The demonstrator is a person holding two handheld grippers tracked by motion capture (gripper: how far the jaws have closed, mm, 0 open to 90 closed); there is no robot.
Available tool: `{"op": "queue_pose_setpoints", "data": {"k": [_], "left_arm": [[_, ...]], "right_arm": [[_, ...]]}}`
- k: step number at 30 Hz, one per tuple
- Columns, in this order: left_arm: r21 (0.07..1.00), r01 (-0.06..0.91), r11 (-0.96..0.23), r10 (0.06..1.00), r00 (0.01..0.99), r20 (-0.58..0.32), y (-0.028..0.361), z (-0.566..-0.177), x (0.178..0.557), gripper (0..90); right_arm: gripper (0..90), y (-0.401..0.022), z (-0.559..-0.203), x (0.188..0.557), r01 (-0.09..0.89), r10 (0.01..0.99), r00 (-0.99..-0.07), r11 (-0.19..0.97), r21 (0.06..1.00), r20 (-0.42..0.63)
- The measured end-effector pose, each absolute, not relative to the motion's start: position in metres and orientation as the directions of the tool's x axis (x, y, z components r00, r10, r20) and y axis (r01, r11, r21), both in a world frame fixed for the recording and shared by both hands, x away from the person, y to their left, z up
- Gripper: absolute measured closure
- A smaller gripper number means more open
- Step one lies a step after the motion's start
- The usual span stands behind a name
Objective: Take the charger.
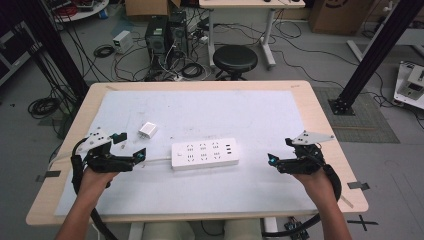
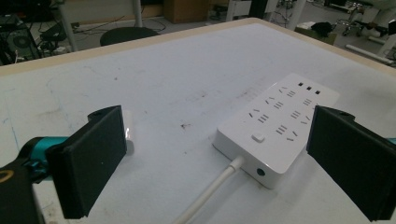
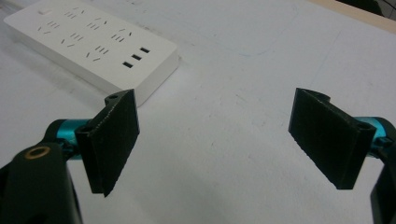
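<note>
Grippers wide and empty, left gripper (image 1: 129,145), right gripper (image 1: 278,151), flanking power strip (image 1: 204,153)

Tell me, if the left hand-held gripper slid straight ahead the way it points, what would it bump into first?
Probably the white power strip. The left hand-held gripper points right toward its cord end, with its jaws wide open. The cord lies nearer still, though height above the table is unclear.
</note>
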State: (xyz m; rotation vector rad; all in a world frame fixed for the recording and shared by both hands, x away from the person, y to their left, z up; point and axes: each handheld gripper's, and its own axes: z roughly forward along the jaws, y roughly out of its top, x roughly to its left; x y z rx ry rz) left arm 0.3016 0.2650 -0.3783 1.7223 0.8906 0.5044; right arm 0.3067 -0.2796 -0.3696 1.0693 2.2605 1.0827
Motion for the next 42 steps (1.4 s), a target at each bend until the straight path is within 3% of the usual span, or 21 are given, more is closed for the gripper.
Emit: {"op": "queue_pose_setpoints", "data": {"k": [14, 28, 42], "left_arm": [[0.929, 0.346, -0.131, 0.78, 0.614, -0.119, 0.261, -0.362, 0.321, 4.9], [0.912, 0.361, -0.196, 0.815, 0.577, -0.053, 0.258, -0.336, 0.374, 4.9], [0.854, 0.476, -0.209, 0.847, 0.525, -0.086, 0.256, -0.366, 0.422, 4.9]], "right_arm": [[16.5, -0.278, -0.37, 0.308, 0.456, 0.778, -0.627, 0.404, 0.793, -0.036], [16.5, -0.275, -0.362, 0.314, 0.46, 0.775, -0.63, 0.415, 0.785, -0.041], [16.5, -0.276, -0.361, 0.318, 0.466, 0.779, -0.625, 0.419, 0.78, -0.045]]}}
